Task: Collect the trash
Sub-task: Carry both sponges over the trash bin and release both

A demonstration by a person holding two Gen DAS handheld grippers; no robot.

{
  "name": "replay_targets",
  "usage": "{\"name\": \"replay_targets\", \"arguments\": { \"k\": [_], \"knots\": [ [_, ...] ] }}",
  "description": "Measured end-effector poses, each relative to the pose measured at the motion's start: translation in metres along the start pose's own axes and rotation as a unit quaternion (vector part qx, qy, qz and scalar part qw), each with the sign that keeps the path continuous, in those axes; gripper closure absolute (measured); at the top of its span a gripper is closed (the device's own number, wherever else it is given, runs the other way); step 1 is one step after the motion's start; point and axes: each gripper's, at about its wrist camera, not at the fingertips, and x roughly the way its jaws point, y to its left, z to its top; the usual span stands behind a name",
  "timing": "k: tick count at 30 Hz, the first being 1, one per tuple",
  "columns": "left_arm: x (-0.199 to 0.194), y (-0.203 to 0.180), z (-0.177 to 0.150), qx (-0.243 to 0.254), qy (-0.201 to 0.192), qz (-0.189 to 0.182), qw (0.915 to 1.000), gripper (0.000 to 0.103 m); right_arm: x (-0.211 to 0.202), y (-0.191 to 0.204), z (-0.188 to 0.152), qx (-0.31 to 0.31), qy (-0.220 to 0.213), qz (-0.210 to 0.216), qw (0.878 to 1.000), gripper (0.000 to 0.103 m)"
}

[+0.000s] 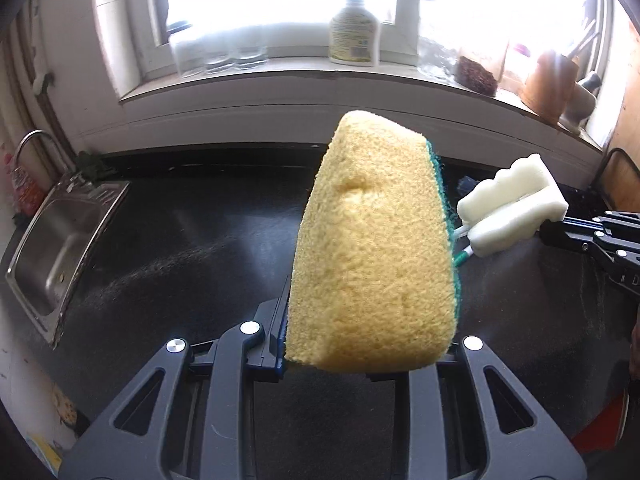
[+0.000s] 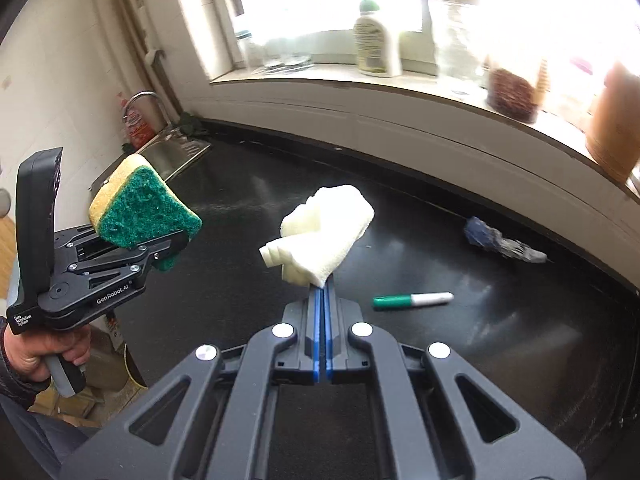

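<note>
My left gripper (image 1: 360, 344) is shut on a yellow sponge with a green scouring side (image 1: 372, 248) and holds it above the black counter (image 1: 180, 240). The sponge also shows in the right wrist view (image 2: 140, 204), in the left gripper (image 2: 160, 248). My right gripper (image 2: 322, 284) is shut on a piece of white foam (image 2: 320, 236), held above the counter; it also shows in the left wrist view (image 1: 516, 212). A green and white marker (image 2: 412, 300) and a crumpled blue-grey scrap (image 2: 500, 242) lie on the counter to the right.
A steel sink (image 1: 60, 232) with a tap is set at the counter's left end. The window sill (image 2: 400, 88) behind holds a white bottle (image 2: 376, 40), glass jars and a brown pot (image 2: 616, 132). Boxes sit on the floor at lower left (image 2: 100, 384).
</note>
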Motion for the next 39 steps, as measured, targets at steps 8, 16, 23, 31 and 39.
{"name": "replay_targets", "arguments": {
  "k": [8,16,23,31,39],
  "knots": [
    [-0.068,0.127,-0.077,-0.124,0.008,0.129,0.9838,0.077,0.058,0.159,0.029,-0.143,0.028,0.132,0.980,0.101],
    [-0.130,0.238,-0.186,-0.269,0.033,0.224,0.9361,0.077,0.100,0.321,0.018,-0.259,0.077,0.240,0.932,0.101],
    [-0.131,0.293,-0.264,-0.338,0.048,0.231,0.9109,0.077,0.146,0.416,-0.016,-0.329,0.132,0.265,0.897,0.101],
    [-0.086,0.325,-0.314,-0.380,0.060,0.206,0.8998,0.077,0.215,0.466,-0.060,-0.377,0.192,0.235,0.875,0.101],
    [-0.045,0.341,-0.353,-0.410,0.069,0.178,0.8917,0.076,0.263,0.501,-0.092,-0.406,0.237,0.216,0.856,0.101]
  ]
}}
